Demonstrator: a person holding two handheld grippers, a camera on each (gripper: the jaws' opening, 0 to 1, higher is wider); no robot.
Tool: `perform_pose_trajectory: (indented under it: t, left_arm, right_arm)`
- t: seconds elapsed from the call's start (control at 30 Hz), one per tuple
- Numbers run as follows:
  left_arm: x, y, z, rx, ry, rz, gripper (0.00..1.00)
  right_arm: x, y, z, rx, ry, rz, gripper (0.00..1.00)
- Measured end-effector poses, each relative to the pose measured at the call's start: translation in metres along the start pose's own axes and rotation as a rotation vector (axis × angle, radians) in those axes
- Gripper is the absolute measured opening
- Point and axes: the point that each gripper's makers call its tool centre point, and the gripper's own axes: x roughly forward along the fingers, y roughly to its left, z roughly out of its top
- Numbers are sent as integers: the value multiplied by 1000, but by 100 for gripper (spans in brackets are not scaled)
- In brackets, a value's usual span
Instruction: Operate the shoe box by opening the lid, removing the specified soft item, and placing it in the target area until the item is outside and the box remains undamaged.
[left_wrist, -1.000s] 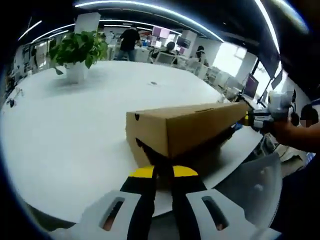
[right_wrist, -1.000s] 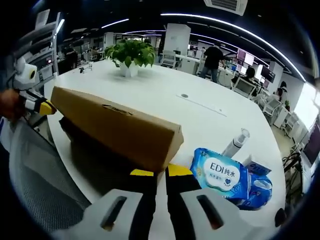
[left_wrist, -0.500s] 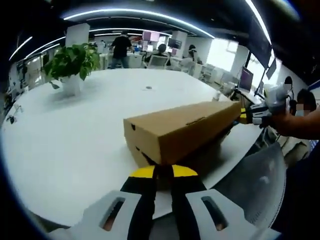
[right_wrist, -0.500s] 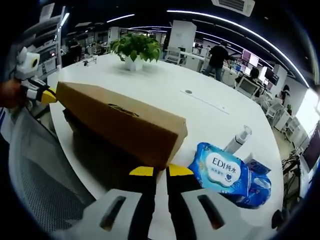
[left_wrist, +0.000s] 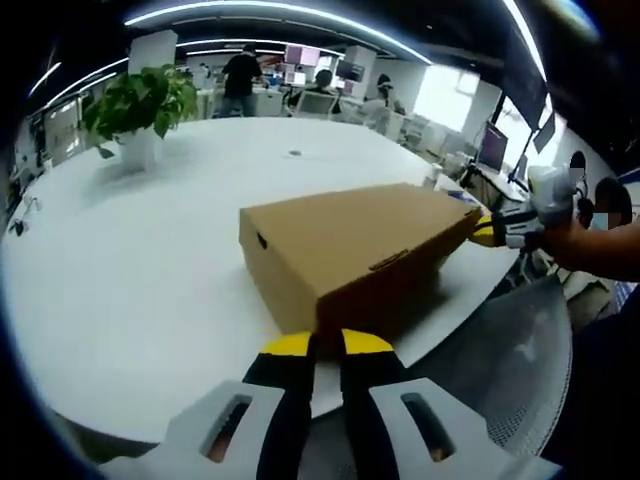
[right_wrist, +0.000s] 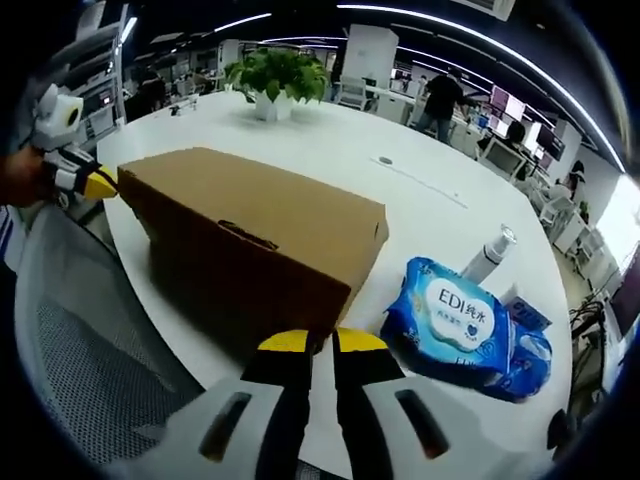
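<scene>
Left gripper view: the shoe box (left_wrist: 345, 255), lid down, sits at the table's (left_wrist: 150, 260) near edge; each hand-held gripper (left_wrist: 328, 345) (right_wrist: 311, 345) pinches one end narrowly. Soft item not yet out.

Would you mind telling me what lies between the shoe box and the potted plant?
Nothing: in the left gripper view, bare white table separates the shoe box from the potted plant.

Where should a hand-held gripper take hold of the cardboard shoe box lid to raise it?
By the lid's front lip, coming from the near table edge. The shoe box lies flat and closed; its long front face shows a small tab slot midway along. The hand-held grippers sit at its two end corners, jaws nearly together, probably pinching that lip.
</scene>
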Motion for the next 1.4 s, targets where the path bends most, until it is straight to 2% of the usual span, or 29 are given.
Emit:
perform_pose_trajectory:
  t: [0.13, 0.4, 0.53, 0.63, 0.8, 1.1, 1.4]
  left_arm:
    - [3, 4, -8, -31, 29, 3, 6]
    - [-5, 4, -3, -26, 19, 11, 6]
    - [-12, 4, 14, 0, -26, 24, 6]
    - [-12, 3, 33, 67, -67, 29, 6]
    - [-4, -2, 41, 94, -67, 14, 6]
    - [9, 0, 28, 93, -27, 8, 6]
    - [16, -2, 14, 79, 21, -11, 6]
  right_arm:
    - [1, 0, -5, 4, 14, 6, 6]
    - [-13, -2, -8, -12, 24, 18, 8]
    - [-25, -9, 10, -1, -27, -1, 7]
    - [-25, -11, 29, -9, -66, -9, 7]
    - [-16, -12, 41, -11, -86, -5, 7]
    - [-5, -2, 30, -11, -62, 23, 7]
    - [0, -1, 19, 0, -35, 38, 7]
